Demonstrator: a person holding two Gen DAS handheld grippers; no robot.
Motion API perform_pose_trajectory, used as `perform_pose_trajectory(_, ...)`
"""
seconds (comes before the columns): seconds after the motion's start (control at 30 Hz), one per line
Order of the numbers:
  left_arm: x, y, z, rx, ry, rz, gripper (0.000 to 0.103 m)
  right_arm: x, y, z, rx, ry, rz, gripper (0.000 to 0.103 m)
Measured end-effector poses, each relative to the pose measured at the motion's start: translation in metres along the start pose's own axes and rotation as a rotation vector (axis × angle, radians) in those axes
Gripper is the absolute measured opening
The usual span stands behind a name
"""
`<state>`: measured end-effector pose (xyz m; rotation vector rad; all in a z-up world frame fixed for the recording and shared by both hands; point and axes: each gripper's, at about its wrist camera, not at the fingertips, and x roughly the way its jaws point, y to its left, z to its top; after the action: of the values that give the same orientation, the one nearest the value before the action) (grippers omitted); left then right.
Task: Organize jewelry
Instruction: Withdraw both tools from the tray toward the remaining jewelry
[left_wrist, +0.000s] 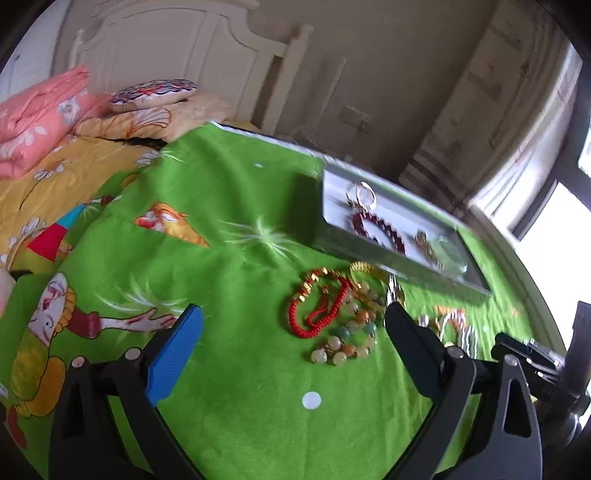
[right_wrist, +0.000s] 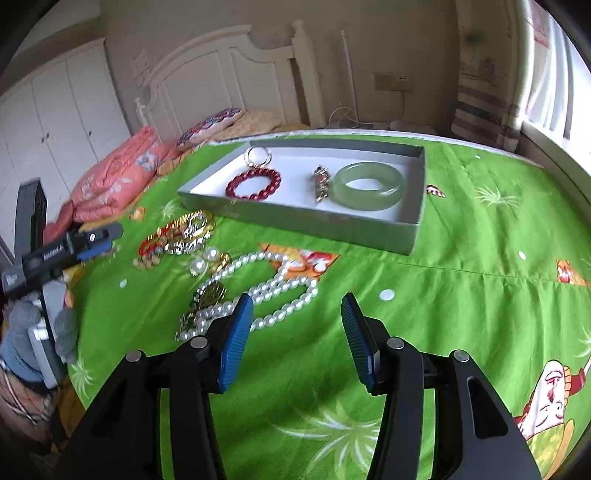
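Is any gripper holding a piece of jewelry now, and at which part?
Nothing is held. The left gripper and right gripper are both open, with only the green cloth between their fingers.

Each camera sits just behind its own gripper and looks forward along the two fingers, down onto a green bedspread (left_wrist: 236, 398). The left wrist view hangs low and close over the cloth, tilted, facing the headboard (left_wrist: 192, 55) and a window at the right, with the grey tray (left_wrist: 369, 251) seen edge-on and blurred. The right wrist view sits a little higher and further back, level, facing the same headboard, with the tray's whole floor open to it. Both views share the tray, the red bead bracelet (right_wrist: 253, 184) in it, the loose jewelry pile beside it and the pink quilt (right_wrist: 122, 177). The right view also catches the left gripper (right_wrist: 92, 240) at its left edge.
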<state>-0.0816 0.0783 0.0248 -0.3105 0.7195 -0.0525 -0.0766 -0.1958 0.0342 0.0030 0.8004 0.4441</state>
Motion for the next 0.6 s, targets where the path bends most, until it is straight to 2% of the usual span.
perform_pose_trajectory(0.13, 0.003, -0.018, -0.002, 0.098, 0.011, 0.03, 0.092, 0.004, 0.005, -0.002, -0.028, 0.019, -0.006, 0.049)
perform_pose_trajectory(0.3, 0.006, -0.019, -0.002, 0.109, 0.028, 0.01, 0.086, 0.005, 0.004, -0.001, -0.016, 0.019, -0.019, 0.049)
perform_pose_trajectory(0.37, 0.006, -0.021, -0.003, 0.12, 0.027, -0.01, 0.083, 0.009, 0.006, 0.004, -0.005, 0.024, -0.005, 0.049)
perform_pose_trajectory(0.43, 0.003, -0.024, -0.005, 0.144, 0.014, -0.041, 0.069, 0.012, 0.011, 0.012, 0.005, 0.01, 0.036, 0.048)
perform_pose_trajectory(0.47, 0.002, -0.027, -0.007, 0.158, 0.007, -0.056, 0.066, 0.016, 0.019, 0.019, -0.011, 0.01, 0.044, 0.048)
perform_pose_trajectory(0.6, -0.003, -0.035, -0.011, 0.223, 0.001, -0.12, 0.064, 0.032, 0.049, 0.043, -0.068, 0.015, 0.092, 0.048)
